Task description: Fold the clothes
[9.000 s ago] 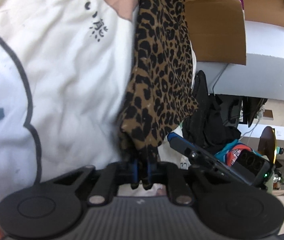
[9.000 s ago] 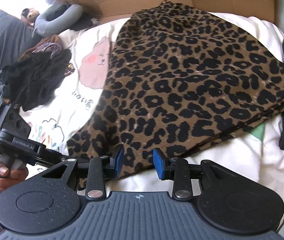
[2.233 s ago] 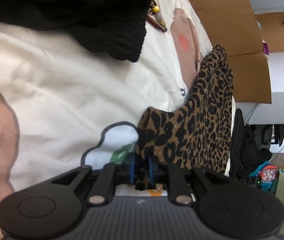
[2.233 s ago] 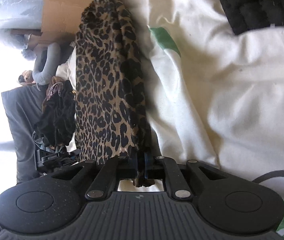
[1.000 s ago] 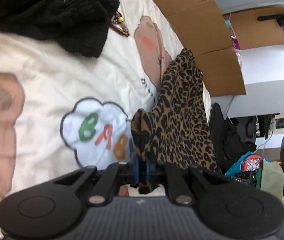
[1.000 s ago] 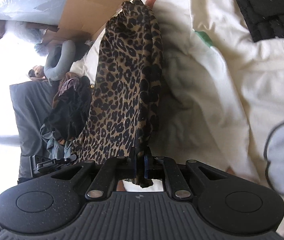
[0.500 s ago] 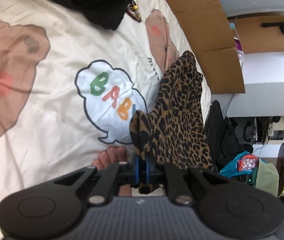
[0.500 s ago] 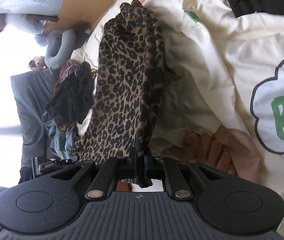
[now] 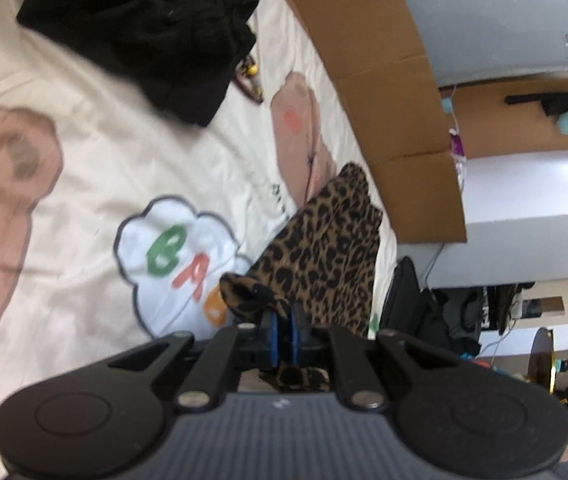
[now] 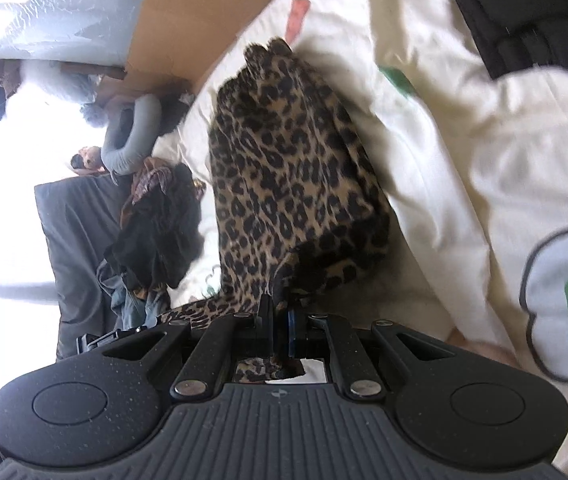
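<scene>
A leopard-print garment (image 9: pixel 324 248) lies bunched in a narrow strip on a cream bed sheet (image 9: pixel 123 168) printed with cartoons. My left gripper (image 9: pixel 281 330) is shut on one corner of it, the cloth pinched between the blue pads. In the right wrist view the same leopard garment (image 10: pixel 284 168) stretches away from me, and my right gripper (image 10: pixel 279 330) is shut on its near edge. A bit of cloth hangs below each pair of pads. Both views are tilted sideways.
A heap of black clothes (image 9: pixel 151 28) lies on the sheet at the far left. Brown cardboard (image 9: pixel 384 80) lines the bed's far side. Another dark clothes pile (image 10: pixel 155 224) and a black padded item (image 10: pixel 524 8) flank the garment. Bags and clutter (image 9: pixel 444 312) crowd the floor.
The garment has been drawn further along the sheet towards the cloud print. The bare foot seen under the grippers half a second ago is now almost out of view.
</scene>
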The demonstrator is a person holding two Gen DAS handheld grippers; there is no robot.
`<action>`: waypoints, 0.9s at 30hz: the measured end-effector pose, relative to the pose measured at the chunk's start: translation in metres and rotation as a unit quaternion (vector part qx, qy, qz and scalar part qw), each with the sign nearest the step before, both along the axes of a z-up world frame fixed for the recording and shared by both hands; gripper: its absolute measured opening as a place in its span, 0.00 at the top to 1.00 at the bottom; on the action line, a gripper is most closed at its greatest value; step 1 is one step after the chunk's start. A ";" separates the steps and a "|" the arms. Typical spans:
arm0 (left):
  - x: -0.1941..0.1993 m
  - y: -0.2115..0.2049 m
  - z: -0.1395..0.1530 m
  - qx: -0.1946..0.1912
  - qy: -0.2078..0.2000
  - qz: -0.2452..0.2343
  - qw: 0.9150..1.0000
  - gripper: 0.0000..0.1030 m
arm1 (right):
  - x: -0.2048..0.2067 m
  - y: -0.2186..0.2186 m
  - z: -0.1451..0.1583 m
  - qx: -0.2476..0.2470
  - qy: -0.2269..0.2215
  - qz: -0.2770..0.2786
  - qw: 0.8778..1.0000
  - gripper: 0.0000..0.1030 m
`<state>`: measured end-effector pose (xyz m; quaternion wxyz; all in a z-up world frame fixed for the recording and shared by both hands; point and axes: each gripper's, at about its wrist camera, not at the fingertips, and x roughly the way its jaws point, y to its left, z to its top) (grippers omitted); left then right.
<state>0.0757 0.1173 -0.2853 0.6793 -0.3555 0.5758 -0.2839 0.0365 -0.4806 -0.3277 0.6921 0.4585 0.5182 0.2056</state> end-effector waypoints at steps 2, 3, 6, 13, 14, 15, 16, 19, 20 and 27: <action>0.006 -0.003 0.003 -0.003 -0.007 0.005 1.000 0.94 | 0.004 0.000 0.006 0.000 -0.009 -0.004 1.000 0.96; 0.009 -0.004 0.005 -0.003 -0.010 0.006 1.000 0.94 | 0.006 0.000 0.008 0.000 -0.014 -0.006 1.000 0.96; 0.019 -0.010 0.010 -0.006 -0.020 0.011 1.000 0.94 | 0.011 0.000 0.014 0.003 -0.023 -0.014 1.000 0.95; 0.047 -0.026 0.019 -0.007 -0.044 0.017 0.999 0.94 | 0.020 -0.003 0.022 0.027 -0.044 -0.043 0.998 0.95; 0.051 -0.029 0.020 -0.006 -0.047 0.017 0.999 0.94 | 0.021 -0.004 0.022 0.028 -0.046 -0.046 0.998 0.95; 0.055 -0.032 0.021 -0.004 -0.051 0.017 0.999 0.94 | 0.022 -0.004 0.022 0.027 -0.047 -0.048 0.997 0.95; 0.059 -0.034 0.022 -0.003 -0.054 0.017 0.998 0.94 | 0.024 -0.004 0.021 0.026 -0.046 -0.051 0.997 0.95; 0.069 -0.044 0.022 0.001 -0.060 0.019 0.998 0.94 | 0.031 -0.006 0.019 0.023 -0.046 -0.062 0.997 0.95; 0.072 -0.047 0.022 0.004 -0.062 0.020 0.998 0.94 | 0.033 -0.007 0.018 0.023 -0.046 -0.066 0.997 0.95; 0.089 -0.064 0.011 0.018 -0.065 0.039 0.997 0.94 | 0.056 -0.009 0.008 0.005 -0.043 -0.084 0.996 0.95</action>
